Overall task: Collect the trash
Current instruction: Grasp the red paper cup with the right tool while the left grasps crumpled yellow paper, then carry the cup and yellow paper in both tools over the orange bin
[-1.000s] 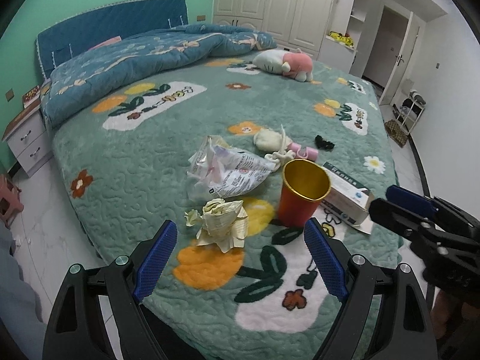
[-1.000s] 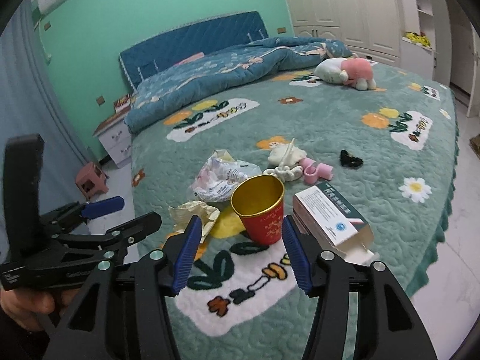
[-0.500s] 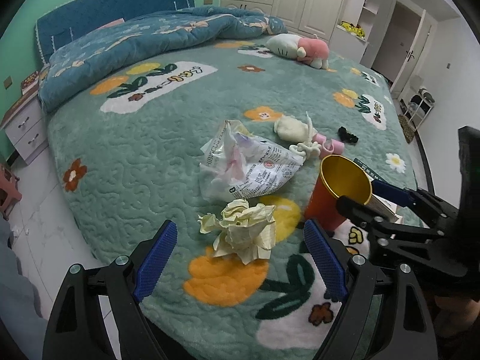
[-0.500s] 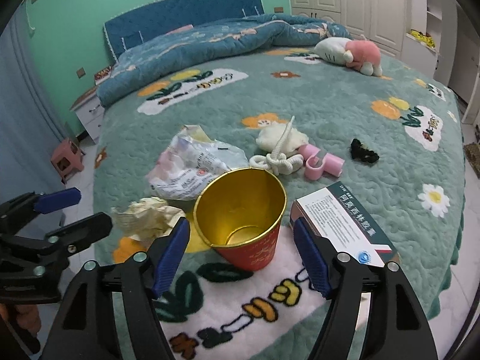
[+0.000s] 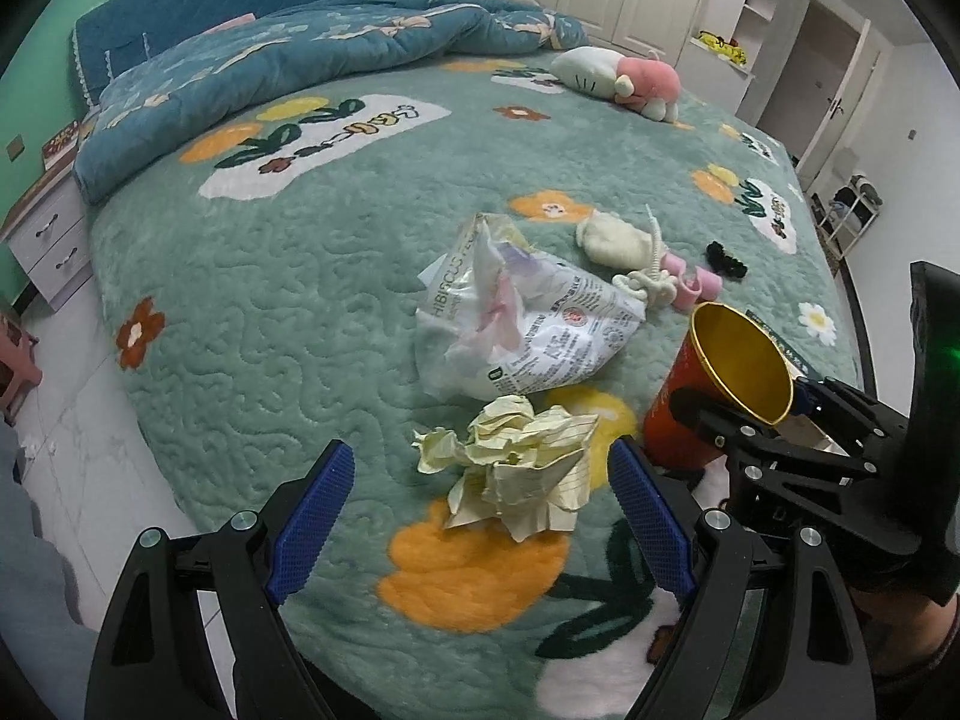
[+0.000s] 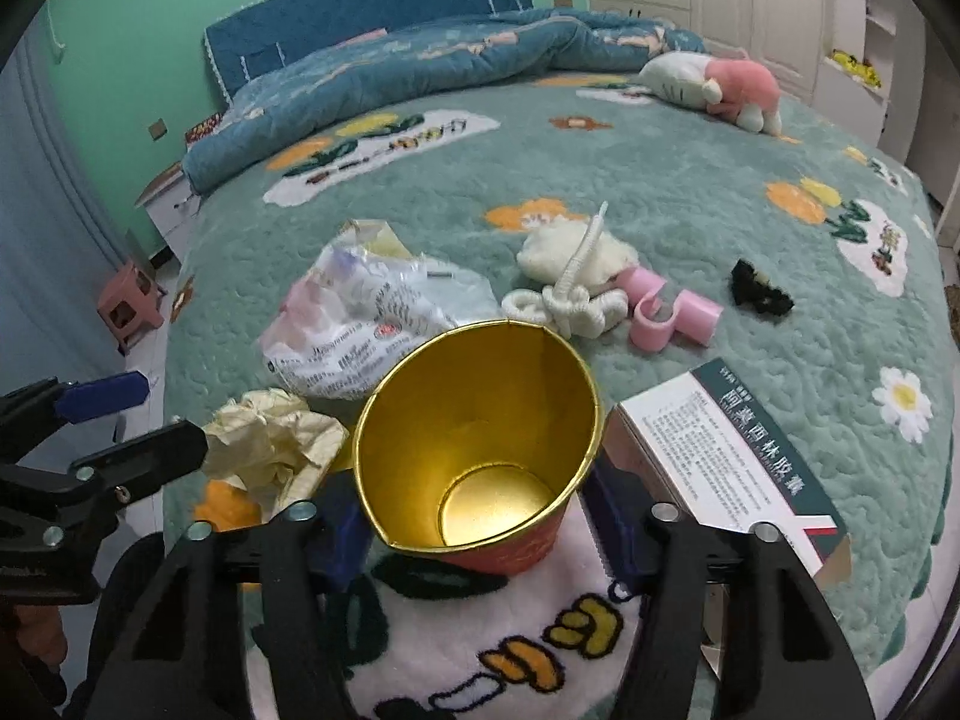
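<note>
A red paper cup with a gold inside (image 6: 480, 456) stands on the bed, also in the left wrist view (image 5: 726, 378). My right gripper (image 6: 474, 522) has closed around it; the rim is squeezed oval. A crumpled yellow paper ball (image 5: 516, 468) lies between the open fingers of my left gripper (image 5: 480, 510), which does not touch it; it also shows in the right wrist view (image 6: 270, 444). A crumpled plastic wrapper (image 5: 516, 324) lies behind the ball. A white and green carton (image 6: 738, 462) lies right of the cup.
White socks and cord (image 6: 570, 276), pink curlers (image 6: 666, 306) and a black hair tie (image 6: 759, 291) lie beyond the cup. A plush toy (image 5: 618, 81) and a blue duvet (image 5: 300, 72) sit far back. The bed edge and floor (image 5: 78, 420) are left, with a nightstand (image 5: 48, 240).
Both grippers moved forward. The right gripper closed in around the cup and squeezed its rim. The paper ball now sits between the left gripper's fingers.
</note>
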